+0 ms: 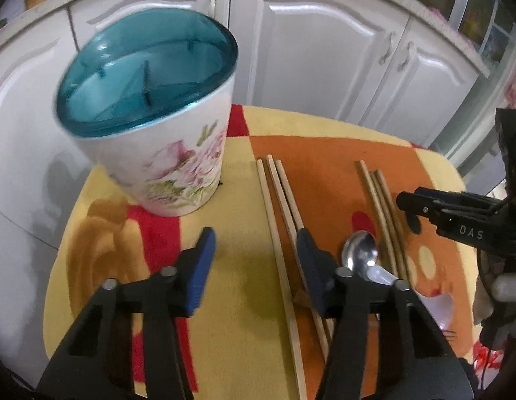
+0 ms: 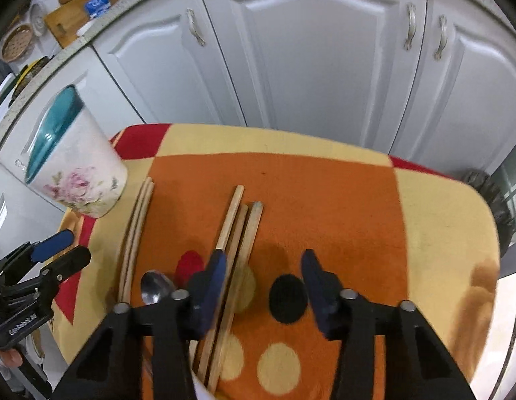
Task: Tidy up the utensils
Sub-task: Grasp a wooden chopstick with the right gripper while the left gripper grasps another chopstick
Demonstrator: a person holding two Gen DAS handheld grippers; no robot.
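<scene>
A white floral utensil holder [image 1: 178, 166] with a teal divided insert stands at the table's back left; it also shows at the left [image 2: 81, 180]. Three light wooden chopsticks [image 1: 274, 206] lie lengthwise, and one runs beneath my open left gripper [image 1: 254, 236], whose pads touch nothing. To the right lie a metal spoon [image 1: 359, 253] and a darker chopstick group [image 1: 381, 213]. My right gripper [image 2: 263, 256] hangs open above the cloth. Its left finger is over the darker chopsticks [image 2: 239, 230], with the spoon [image 2: 156, 288] just to its left.
A patterned orange, yellow and red cloth [image 2: 324, 200] covers the small table. White cabinet doors [image 2: 324, 66] stand close behind it. A countertop above holds a cutting board [image 2: 74, 13] and small items. A gloved hand [image 1: 504, 286] holds the right gripper.
</scene>
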